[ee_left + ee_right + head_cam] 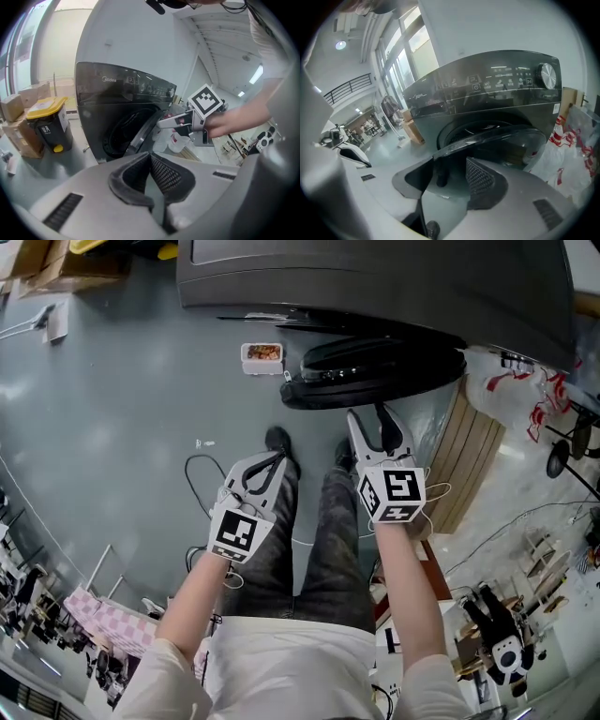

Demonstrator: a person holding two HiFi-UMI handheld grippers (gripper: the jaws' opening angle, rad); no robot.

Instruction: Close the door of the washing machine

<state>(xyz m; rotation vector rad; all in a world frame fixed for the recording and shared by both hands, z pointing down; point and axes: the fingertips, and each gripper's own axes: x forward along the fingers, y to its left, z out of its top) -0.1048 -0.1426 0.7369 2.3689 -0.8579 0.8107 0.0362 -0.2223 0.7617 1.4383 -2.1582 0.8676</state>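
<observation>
Door (375, 371) hangs open; your right claw (368, 418) is spread and empty at its rim, left claw (277, 460) pinched together, empty. Risk: if you push off-centre, the tips may skid off its curved face and leave it unlatched.

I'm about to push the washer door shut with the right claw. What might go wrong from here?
1. The right claw is open, with the door rim just past its tips. Pushing with the tips may let it slip off the curved glass.
2. The white plastic bag lies right beside the door's right end, next to the washing machine. It might get caught as the door swings in.
</observation>
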